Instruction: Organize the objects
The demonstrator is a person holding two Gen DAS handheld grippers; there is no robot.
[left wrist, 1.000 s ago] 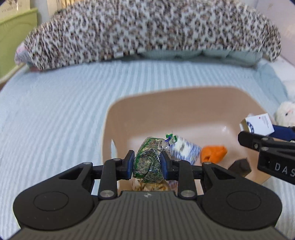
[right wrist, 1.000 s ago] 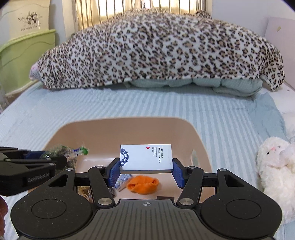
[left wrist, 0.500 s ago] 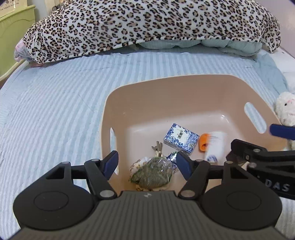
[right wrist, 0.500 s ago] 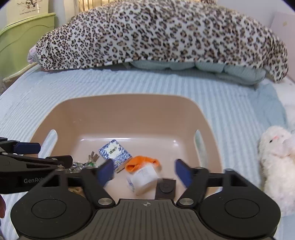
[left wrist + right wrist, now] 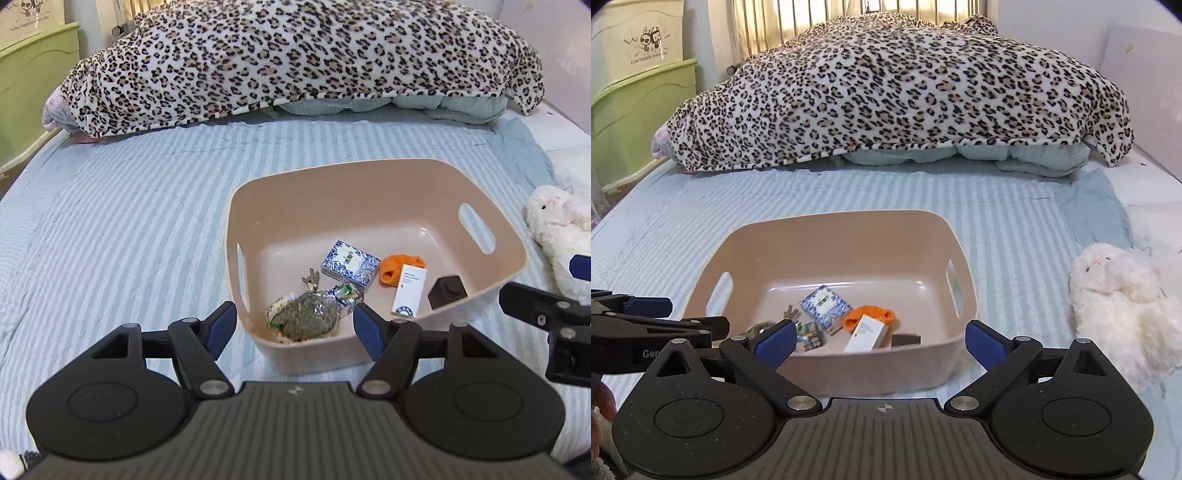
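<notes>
Fingers on both the left gripper [image 5: 294, 325] and right gripper [image 5: 881, 341] are spread wide, holding nothing. Beyond them sits the beige plastic basket [image 5: 875, 373], items inside. A fluffy white plush toy [image 5: 1119, 302], probably next, lies just right of the right fingers.

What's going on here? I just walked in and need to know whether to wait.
A person with two handheld grippers is tidying small things into a beige bin on the bed. Both the left gripper and the right gripper are open and empty, held at the bin's near edge. Inside lie a green snack bag, a blue patterned box, an orange item, a white box and a dark block. A white plush toy lies outside, beside the bin.
</notes>
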